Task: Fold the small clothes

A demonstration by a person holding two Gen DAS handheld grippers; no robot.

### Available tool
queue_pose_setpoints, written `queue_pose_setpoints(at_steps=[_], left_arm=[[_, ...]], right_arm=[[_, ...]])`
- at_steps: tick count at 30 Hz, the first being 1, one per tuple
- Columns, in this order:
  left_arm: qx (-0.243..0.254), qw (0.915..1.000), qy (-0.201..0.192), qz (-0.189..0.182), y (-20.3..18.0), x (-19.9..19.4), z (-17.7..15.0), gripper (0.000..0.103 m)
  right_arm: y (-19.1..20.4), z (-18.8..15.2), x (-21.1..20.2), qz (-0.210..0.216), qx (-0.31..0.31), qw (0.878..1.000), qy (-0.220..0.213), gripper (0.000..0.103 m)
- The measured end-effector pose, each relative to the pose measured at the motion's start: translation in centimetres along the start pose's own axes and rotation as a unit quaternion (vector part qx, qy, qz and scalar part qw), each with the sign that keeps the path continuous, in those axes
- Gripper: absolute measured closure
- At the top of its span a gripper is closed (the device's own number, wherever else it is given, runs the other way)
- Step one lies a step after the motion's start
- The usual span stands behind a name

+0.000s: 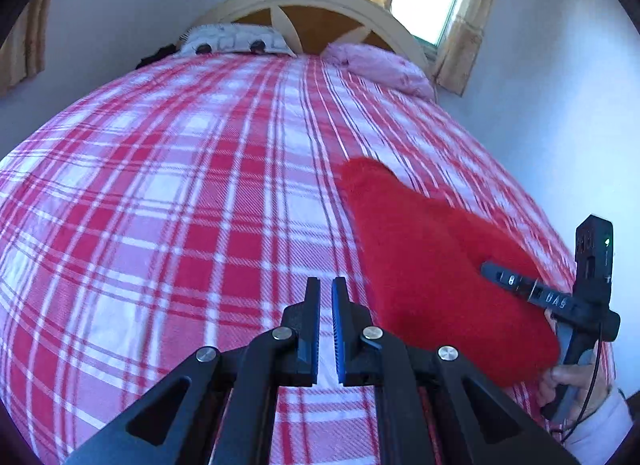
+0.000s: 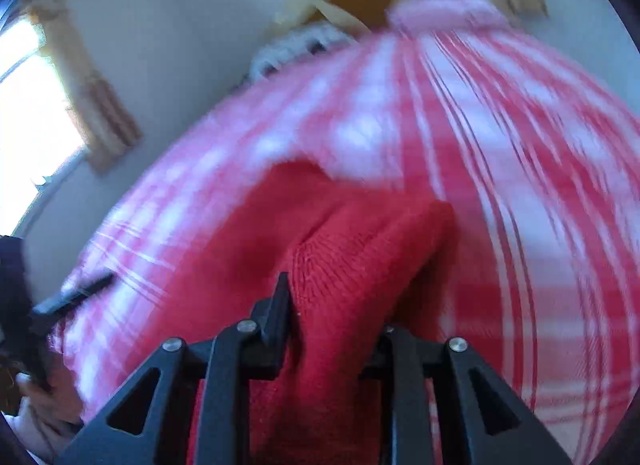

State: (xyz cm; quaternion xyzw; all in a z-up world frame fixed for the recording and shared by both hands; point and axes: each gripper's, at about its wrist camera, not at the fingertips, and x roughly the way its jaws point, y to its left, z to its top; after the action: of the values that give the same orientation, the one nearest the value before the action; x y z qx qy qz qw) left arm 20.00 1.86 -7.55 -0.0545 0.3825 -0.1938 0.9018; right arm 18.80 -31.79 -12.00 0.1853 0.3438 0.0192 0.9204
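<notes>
A red knit garment [image 1: 436,265] is lain on the right part of the plaid bed [image 1: 180,193]. Its near edge is grasped by the right claw [image 2: 336,305], the knit bunched between the fingers. The left claw [image 1: 326,297] is clenched on nothing and held above bare bedding, just left of the garment. A pink pillow [image 1: 380,65] is seen by the headboard.

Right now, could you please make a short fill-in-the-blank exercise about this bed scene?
1. The knitted garment between the right tongs is ____ in colour.
2. The left tongs hold ____.
3. The bedcover has a ____ pattern.
4. The pink pillow lies near the ____.

Missing words: red; nothing; checked; headboard
</notes>
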Motion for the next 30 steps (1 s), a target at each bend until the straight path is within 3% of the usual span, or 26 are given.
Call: queue_pose_setpoints(at_steps=[3, 4, 7, 10, 12, 15, 17, 19, 22, 25, 30], left_arm=[[0.026, 0.9995, 0.013, 0.010, -1.0, 0.3, -0.5, 0.097], [0.031, 0.9993, 0.016, 0.010, -1.1, 0.2, -0.7, 0.097], [0.042, 0.9990, 0.013, 0.001, -1.3, -0.5, -0.9, 0.097], [0.045, 0.9989, 0.008, -0.003, -1.7, -0.7, -1.1, 0.097], [0.041, 0.9990, 0.017, -0.009, -2.3, -0.3, -1.1, 0.097], [0.042, 0.9987, 0.023, -0.018, -3.4, -0.1, -1.5, 0.097], [0.047, 0.9985, 0.021, -0.018, -4.1, -0.2, -1.8, 0.097], [0.064, 0.9977, 0.021, -0.012, -5.1, -0.1, -2.1, 0.097], [0.101, 0.9935, 0.032, 0.042, -6.1, 0.7, -2.8, 0.097], [0.103, 0.9905, 0.051, 0.075, -5.7, 1.5, -3.4, 0.097], [0.078, 0.9871, 0.110, 0.086, -4.1, 3.2, -4.2, 0.097]], right_arm=[[-0.8, 0.2, -1.5, 0.001, 0.035, 0.999, -0.022, 0.045], [-0.6, 0.2, -2.3, -0.015, 0.034, 0.999, -0.028, 0.028], [-0.4, -0.4, -5.9, -0.039, 0.030, 0.997, -0.058, 0.026], [0.5, -2.3, -9.7, -0.035, 0.038, 0.995, -0.086, 0.027], [1.6, -3.7, -11.2, -0.016, 0.042, 0.995, -0.089, 0.029], [4.1, -5.3, -11.5, -0.022, 0.022, 0.996, -0.078, 0.034], [4.8, -5.9, -10.2, -0.034, 0.013, 0.997, -0.061, 0.054], [4.8, -6.7, -9.1, -0.033, 0.014, 0.998, -0.043, 0.064], [4.6, -7.3, -6.8, -0.058, 0.012, 0.998, -0.014, 0.077], [4.5, -7.9, -6.4, -0.076, 0.015, 0.997, -0.009, 0.077], [4.7, -8.6, -7.7, -0.084, 0.012, 0.996, -0.007, 0.077]])
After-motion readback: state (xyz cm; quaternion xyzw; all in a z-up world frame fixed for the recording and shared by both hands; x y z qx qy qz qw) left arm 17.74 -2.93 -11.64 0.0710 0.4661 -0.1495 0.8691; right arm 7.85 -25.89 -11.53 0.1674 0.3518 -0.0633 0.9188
